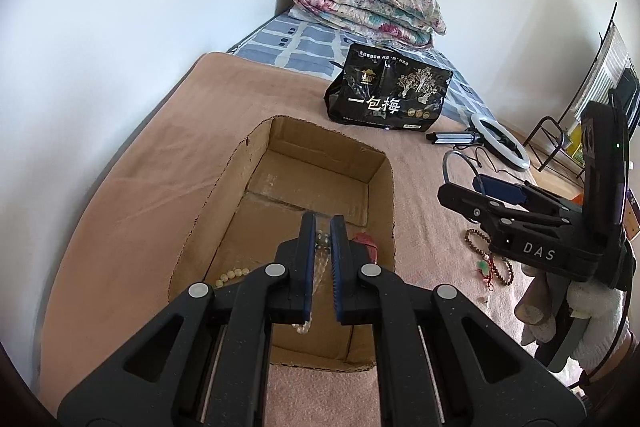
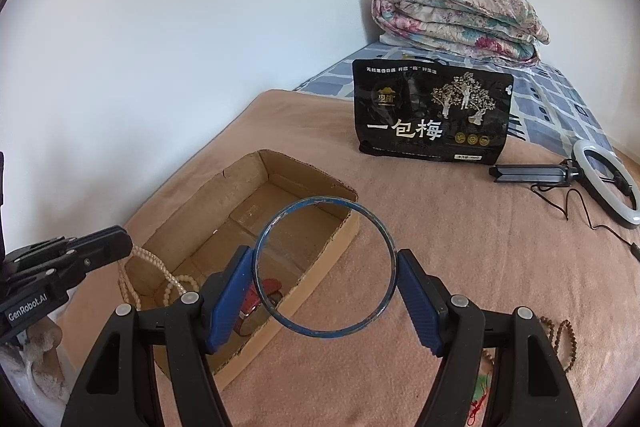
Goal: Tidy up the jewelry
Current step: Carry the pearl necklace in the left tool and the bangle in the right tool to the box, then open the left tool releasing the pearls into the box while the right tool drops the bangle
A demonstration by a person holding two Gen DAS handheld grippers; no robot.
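Observation:
An open cardboard box (image 1: 384, 211) (image 2: 312, 267) lies on the tan blanket. My left gripper (image 1: 323, 227) hangs over the box, shut on a pale bead necklace (image 1: 318, 267); the necklace drapes down into the box in the right wrist view (image 2: 160, 267). My right gripper (image 2: 326, 267) is shut on a blue bangle (image 2: 320, 203), held above the box's right wall; it also shows in the left wrist view (image 1: 452, 195). Inside the box lie yellow beads (image 1: 232, 275) and a red watch strap (image 2: 256, 299) (image 1: 366, 243). A brown bead bracelet (image 1: 500, 267) (image 2: 564, 339) lies on the blanket.
A black snack bag (image 1: 388, 95) (image 2: 432, 115) stands behind the box. A ring light with a small tripod (image 1: 500, 139) (image 2: 604, 183) lies to the right. A folded floral quilt (image 1: 364, 7) (image 2: 460, 19) sits at the far wall. A white wall runs along the left.

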